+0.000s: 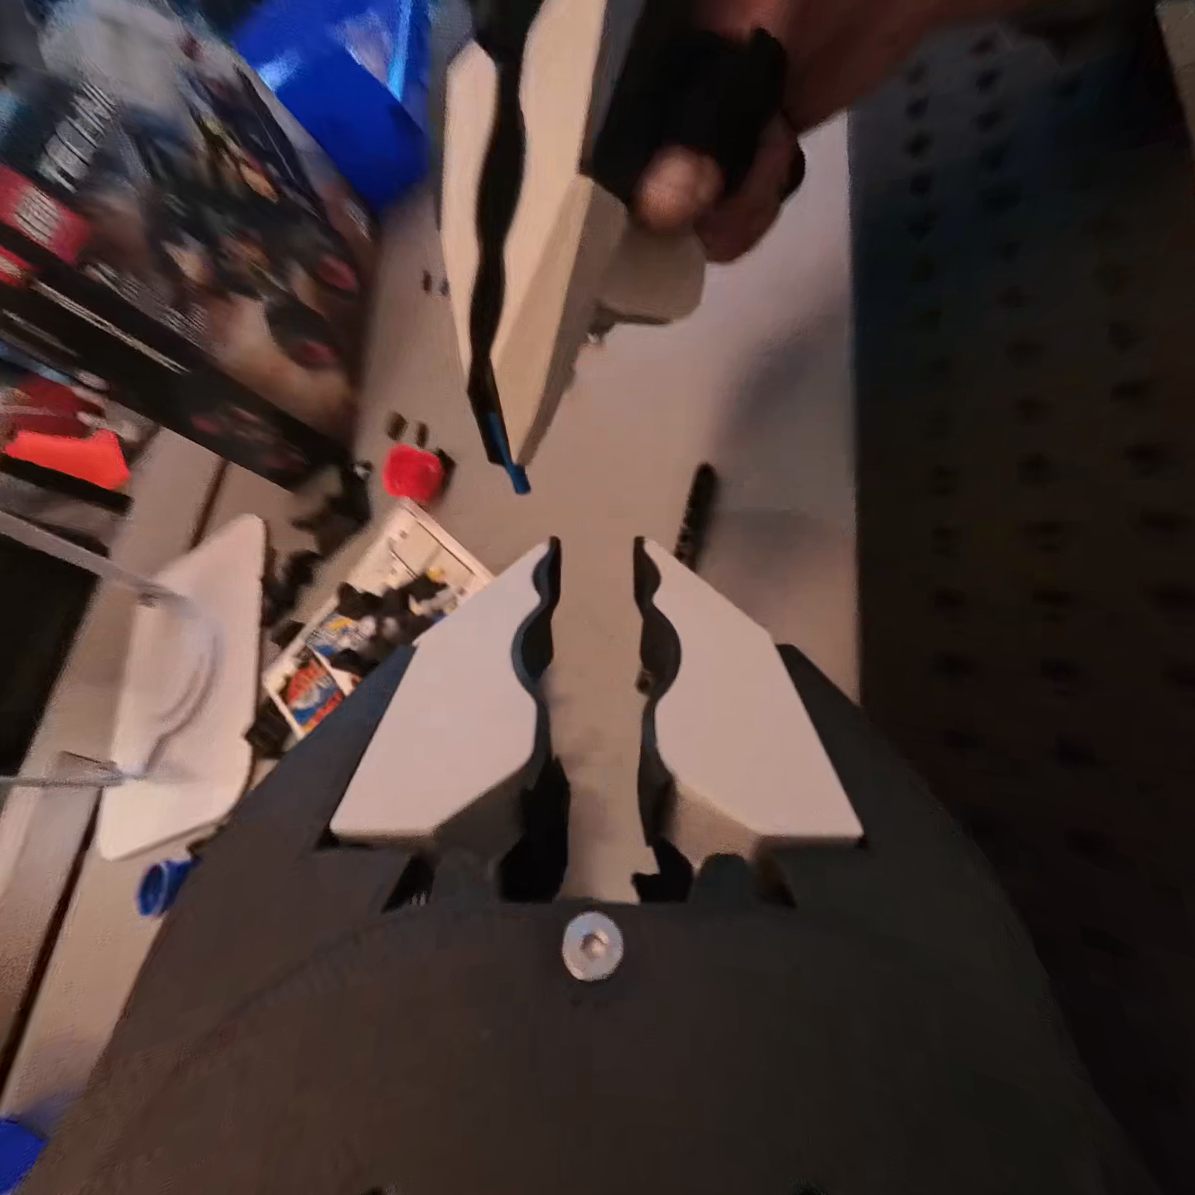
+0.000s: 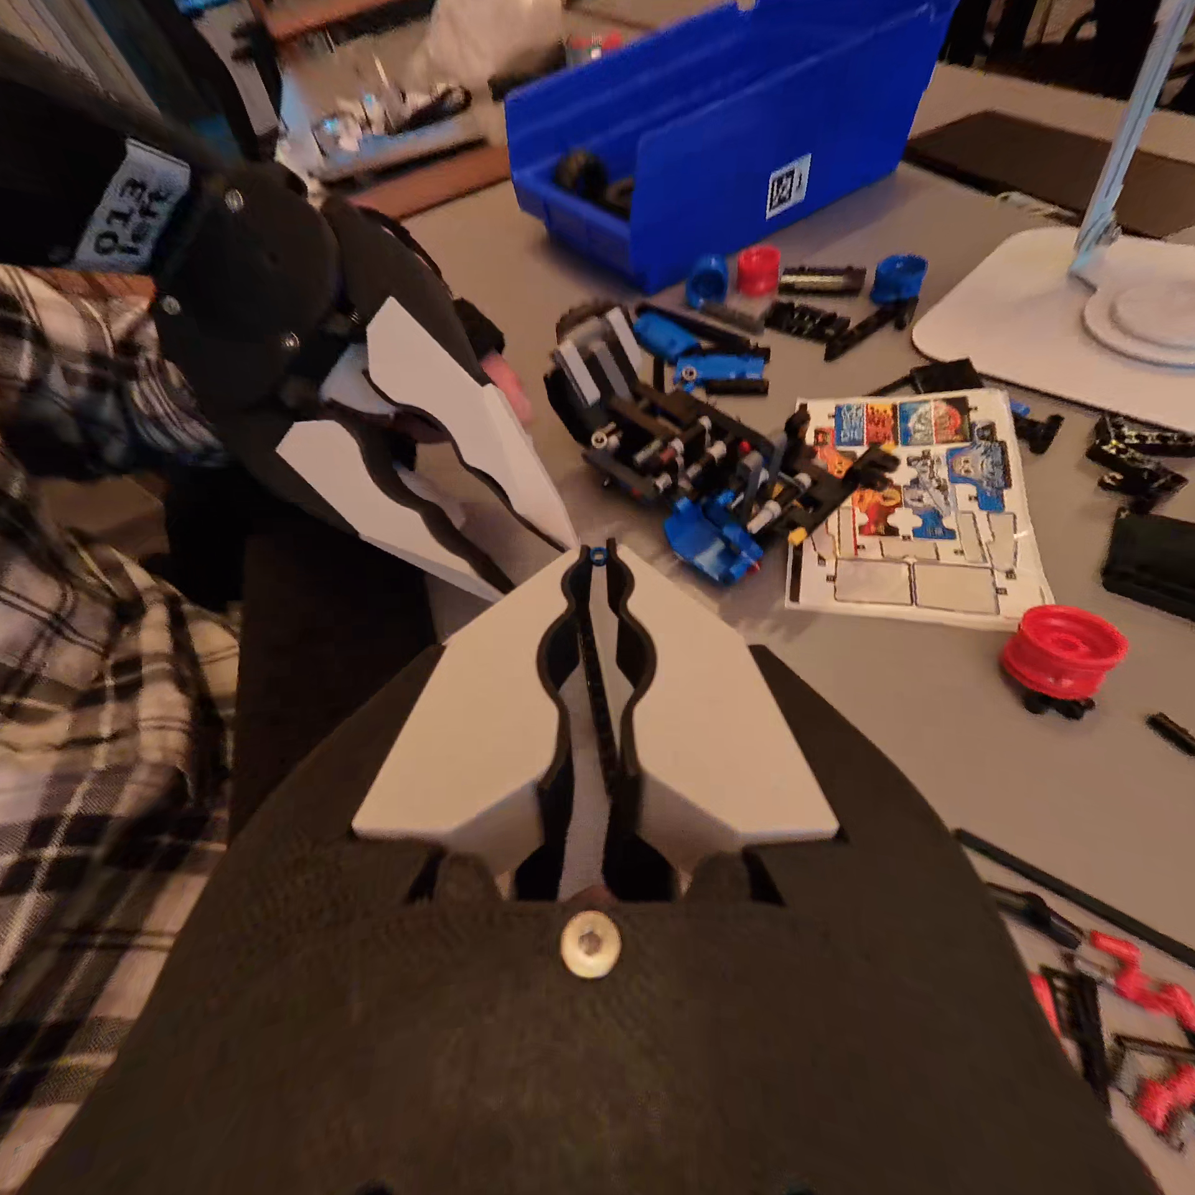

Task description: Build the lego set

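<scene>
Two grippers are in view, tips nearly meeting above the grey table (image 2: 905, 743). In the right wrist view, the left gripper (image 2: 540, 553) enters from the far left, its white fingers (image 2: 452, 414) parted by a narrow gap with nothing between them. The left wrist view confirms this: the gap between its fingers (image 1: 718, 698) shows only bare table.

The right gripper (image 2: 598, 549) sits at centre, near. Its fingers (image 2: 698, 711) are closed on one long black beam (image 2: 596, 679), which runs lengthwise down the slot between them. One blue pin (image 2: 599, 554) sits at the beam's far end, level with the fingertips. In the left wrist view the same beam and pin project from the right gripper's tips, pointing toward the left gripper.

Right of the grippers, the partly built lego vehicle (image 2: 698, 452), black with blue panels, lies on the table, well apart from both pairs of fingers. One sticker sheet (image 2: 918, 517) lies just beside it, partly under its right end. One blue bin (image 2: 711, 142) stands at the far side. Two red wheel hubs are visible: one (image 2: 758, 270) near the bin, one (image 2: 1064, 653) at the right, near. Two blue hubs (image 2: 899, 275) flank the far red one. Loose black beams are scattered at far right; their count cannot be determined.
</scene>
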The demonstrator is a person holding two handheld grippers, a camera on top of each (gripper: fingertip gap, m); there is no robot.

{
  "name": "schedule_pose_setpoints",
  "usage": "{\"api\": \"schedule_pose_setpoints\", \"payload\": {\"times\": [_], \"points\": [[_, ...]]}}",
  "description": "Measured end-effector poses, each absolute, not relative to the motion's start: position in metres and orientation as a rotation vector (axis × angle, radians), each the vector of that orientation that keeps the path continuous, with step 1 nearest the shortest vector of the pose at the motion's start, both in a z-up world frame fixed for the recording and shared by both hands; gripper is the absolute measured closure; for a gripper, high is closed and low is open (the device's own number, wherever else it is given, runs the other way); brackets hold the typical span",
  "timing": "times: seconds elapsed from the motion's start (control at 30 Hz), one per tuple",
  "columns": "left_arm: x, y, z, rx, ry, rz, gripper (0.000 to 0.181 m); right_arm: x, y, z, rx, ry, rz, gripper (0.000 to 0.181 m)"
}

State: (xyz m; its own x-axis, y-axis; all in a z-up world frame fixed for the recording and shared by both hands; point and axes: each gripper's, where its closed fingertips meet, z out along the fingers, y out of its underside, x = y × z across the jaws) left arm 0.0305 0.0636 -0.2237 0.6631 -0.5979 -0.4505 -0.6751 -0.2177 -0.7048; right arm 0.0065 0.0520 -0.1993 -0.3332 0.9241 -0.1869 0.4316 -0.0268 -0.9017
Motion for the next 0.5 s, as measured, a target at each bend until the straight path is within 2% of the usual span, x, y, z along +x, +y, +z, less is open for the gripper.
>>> {"api": "schedule_pose_setpoints", "payload": {"times": [0.13, 0.37, 0.5], "points": [[0.021, 0.038, -0.258, -2.122, 0.978, 0.029, 0.151, 0.013, 0.05, -0.217, -1.429, -1.851, 1.263, 0.179], [-0.005, 0.021, -0.288, -2.303, 0.809, -0.017, 0.158, 0.016, 0.045, -0.238, -1.429, -1.929, 1.194, 0.18], [-0.001, 0.023, -0.288, -2.279, 0.808, -0.04, 0.173, 0.017, 0.044, -0.242, -1.419, -1.959, 1.197, 0.179]]}}
